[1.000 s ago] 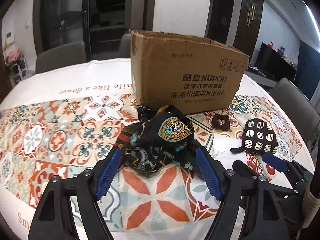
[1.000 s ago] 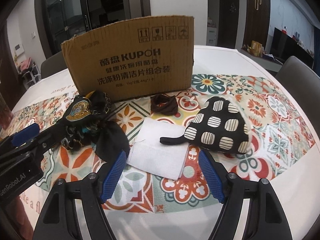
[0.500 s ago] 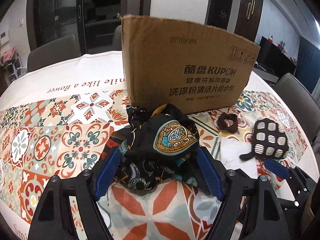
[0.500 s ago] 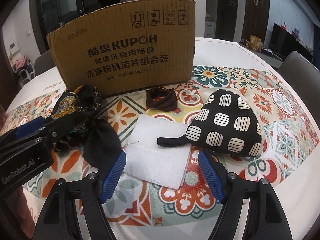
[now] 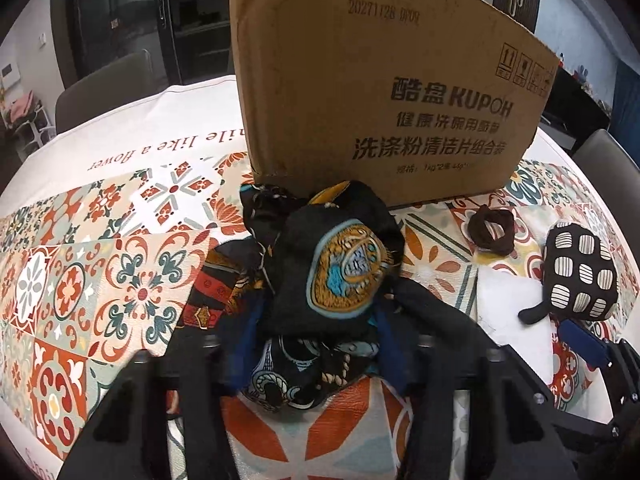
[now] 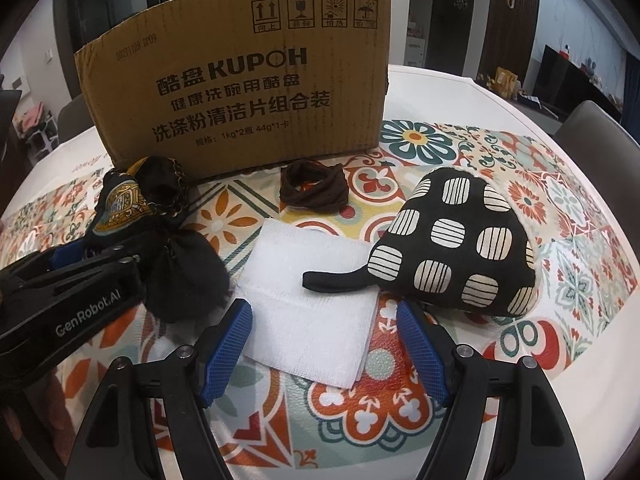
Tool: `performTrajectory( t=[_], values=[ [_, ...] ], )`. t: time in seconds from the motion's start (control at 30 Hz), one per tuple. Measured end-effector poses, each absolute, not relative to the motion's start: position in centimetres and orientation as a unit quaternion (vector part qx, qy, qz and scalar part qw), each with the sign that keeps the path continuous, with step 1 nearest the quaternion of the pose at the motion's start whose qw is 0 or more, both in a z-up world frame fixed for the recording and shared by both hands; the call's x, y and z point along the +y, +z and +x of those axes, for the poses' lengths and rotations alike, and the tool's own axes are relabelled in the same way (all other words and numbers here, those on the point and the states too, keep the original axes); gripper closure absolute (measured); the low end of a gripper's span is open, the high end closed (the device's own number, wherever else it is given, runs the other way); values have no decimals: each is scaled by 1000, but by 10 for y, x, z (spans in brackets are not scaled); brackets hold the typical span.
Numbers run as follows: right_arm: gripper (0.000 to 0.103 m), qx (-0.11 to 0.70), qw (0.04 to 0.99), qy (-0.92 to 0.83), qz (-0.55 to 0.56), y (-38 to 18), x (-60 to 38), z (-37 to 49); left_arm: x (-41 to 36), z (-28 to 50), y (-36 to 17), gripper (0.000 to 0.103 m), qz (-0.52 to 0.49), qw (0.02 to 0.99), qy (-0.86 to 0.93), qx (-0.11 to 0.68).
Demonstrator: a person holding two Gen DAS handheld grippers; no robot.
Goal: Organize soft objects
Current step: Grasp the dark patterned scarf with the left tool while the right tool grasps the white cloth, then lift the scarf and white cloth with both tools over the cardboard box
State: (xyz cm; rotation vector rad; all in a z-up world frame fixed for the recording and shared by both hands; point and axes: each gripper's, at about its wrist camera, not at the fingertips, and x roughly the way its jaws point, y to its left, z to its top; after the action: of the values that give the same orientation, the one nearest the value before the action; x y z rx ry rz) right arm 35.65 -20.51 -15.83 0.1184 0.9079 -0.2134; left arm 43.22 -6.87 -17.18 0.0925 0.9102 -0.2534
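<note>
A dark patterned scarf (image 5: pixel 344 276) lies crumpled on the tiled tablecloth in front of a cardboard box (image 5: pixel 380 92). My left gripper (image 5: pixel 314 340) straddles the scarf, its jaws closing, and the blurred blue pads press into the bunched cloth from both sides. The right wrist view shows the scarf (image 6: pixel 120 204) bulging out of that gripper. My right gripper (image 6: pixel 324 320) stands open low over the near edge of a folded white cloth (image 6: pixel 304 272), with nothing pinched. A black cushion with striped white patches (image 6: pixel 456 248) lies right of the cloth. A brown fabric band (image 6: pixel 312 192) lies near the box (image 6: pixel 240 92).
The box stands upright at the back of the round table and blocks the view behind it. Grey chairs (image 5: pixel 104 80) (image 6: pixel 592 128) stand around the table. The white table rim (image 6: pixel 580 360) curves close on the right. Dark cabinets and doors line the room behind.
The left gripper has moved forward and down onto the scarf, and its jaws have narrowed around it, bunching the cloth. The right gripper has crept slightly closer to the white cloth, still open.
</note>
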Motion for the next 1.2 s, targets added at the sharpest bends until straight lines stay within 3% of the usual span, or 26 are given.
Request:
performTrajectory(
  t=[0.13, 0.4, 0.6, 0.67, 0.73, 0.9, 1.2],
  values=[
    [27, 436, 893, -102, 54, -159, -205, 357, -68, 431, -174, 81, 35, 885, -131, 444],
    [31, 432, 896, -91, 54, -161, -204, 352, -63, 417, -169, 87, 35, 886, -125, 446],
    [59, 425, 902, -62, 39, -158, -192, 344, -64, 404, -164, 87, 44, 886, -122, 444],
    [71, 428, 902, -48, 40, -156, -190, 344, -64, 403, -163, 87, 42, 886, -122, 445],
    [89, 429, 902, -39, 37, -155, -186, 343, -64, 401, -162, 87, 38, 886, -121, 447],
    [94, 432, 901, -28, 35, -154, -183, 339, -63, 393, -152, 88, 49, 891, -119, 436],
    [94, 406, 913, -31, 27, -130, -186, 326, -59, 378, -127, 91, 39, 902, -125, 411]
  ],
)
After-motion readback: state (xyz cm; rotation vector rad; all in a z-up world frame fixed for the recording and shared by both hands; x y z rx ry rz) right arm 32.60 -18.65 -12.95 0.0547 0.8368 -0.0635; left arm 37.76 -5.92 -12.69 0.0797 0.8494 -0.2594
